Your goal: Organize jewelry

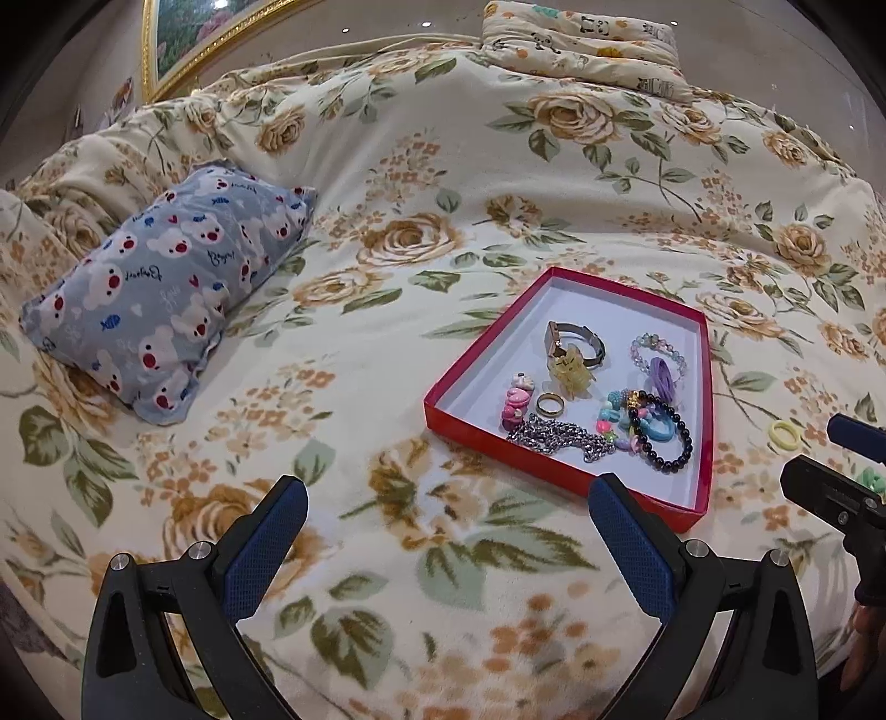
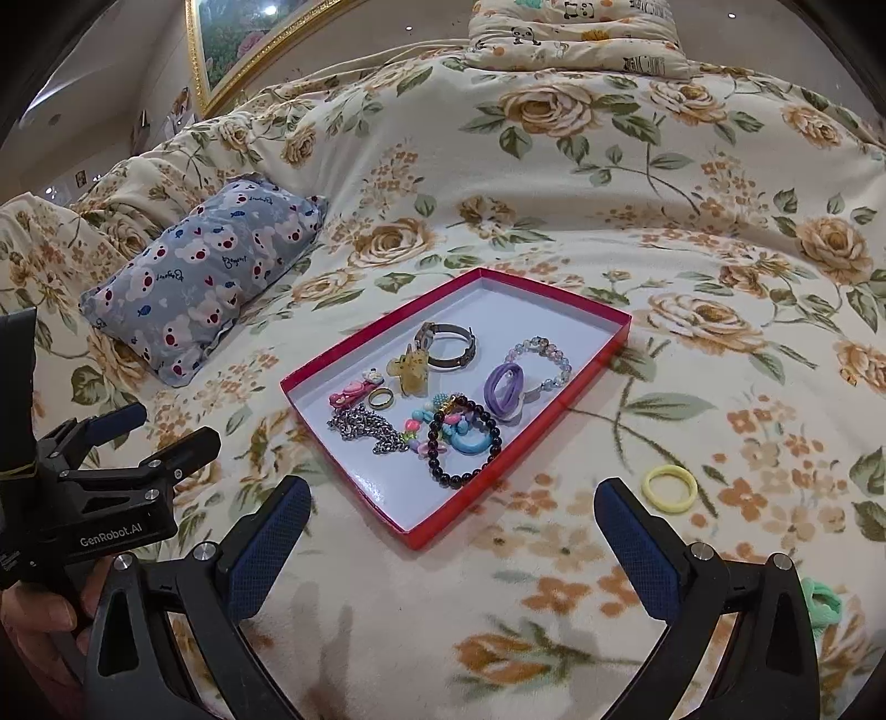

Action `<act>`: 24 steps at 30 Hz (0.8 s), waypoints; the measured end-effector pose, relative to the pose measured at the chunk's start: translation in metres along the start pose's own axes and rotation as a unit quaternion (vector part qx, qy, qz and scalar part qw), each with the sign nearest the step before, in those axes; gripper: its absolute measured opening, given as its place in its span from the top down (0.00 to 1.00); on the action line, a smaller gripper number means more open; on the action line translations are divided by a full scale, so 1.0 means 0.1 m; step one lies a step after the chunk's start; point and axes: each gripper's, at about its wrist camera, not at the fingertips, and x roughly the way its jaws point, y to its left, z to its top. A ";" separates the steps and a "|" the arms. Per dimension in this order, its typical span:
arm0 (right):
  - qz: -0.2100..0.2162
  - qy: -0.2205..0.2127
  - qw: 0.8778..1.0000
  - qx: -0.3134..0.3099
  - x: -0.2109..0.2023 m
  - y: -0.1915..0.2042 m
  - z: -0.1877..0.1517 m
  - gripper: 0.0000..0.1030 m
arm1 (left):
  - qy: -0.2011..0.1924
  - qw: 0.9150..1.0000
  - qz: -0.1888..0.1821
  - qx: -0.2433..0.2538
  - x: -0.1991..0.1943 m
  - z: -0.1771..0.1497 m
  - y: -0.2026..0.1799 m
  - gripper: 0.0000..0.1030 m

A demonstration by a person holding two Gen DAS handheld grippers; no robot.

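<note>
A red tray [image 2: 559,387] with a white floor lies on a bed [image 2: 637,183] covered by a flowered blanket. Inside the tray: a watch [image 2: 451,346], a yellow hair claw [image 2: 412,371], a gold ring [image 2: 381,397], a pink clip [image 2: 349,394], a silver chain [image 2: 365,429], a black bead bracelet [image 2: 465,443], a purple hair tie [image 2: 503,383] and a pale bead bracelet [image 2: 545,354]. A yellow hair tie [image 2: 669,488] lies on the blanket just beside the tray's right edge, outside it; a green hair tie [image 2: 822,601] is partly hidden behind the right gripper's finger. A blue bear-print pillow [image 1: 166,293] rests well to the left, a panda-print pillow [image 1: 581,44] at the far end.

The left gripper [image 1: 448,531] hovers over bare blanket, jaws spread wide and empty. The right gripper [image 2: 454,537] hovers near the tray's front corner, likewise wide apart and empty. A hand [image 2: 39,615] holds the left gripper's handle.
</note>
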 end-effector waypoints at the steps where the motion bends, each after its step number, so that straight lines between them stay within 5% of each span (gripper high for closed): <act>1: -0.001 0.001 1.000 0.000 0.00 0.00 0.00 0.00 | 0.000 1.000 0.001 0.002 -0.01 -0.01 -0.01 0.01; 24: 0.001 0.007 1.000 0.009 0.02 -0.02 -0.07 0.00 | -0.005 1.000 0.004 0.001 -0.06 -0.05 -0.01 0.01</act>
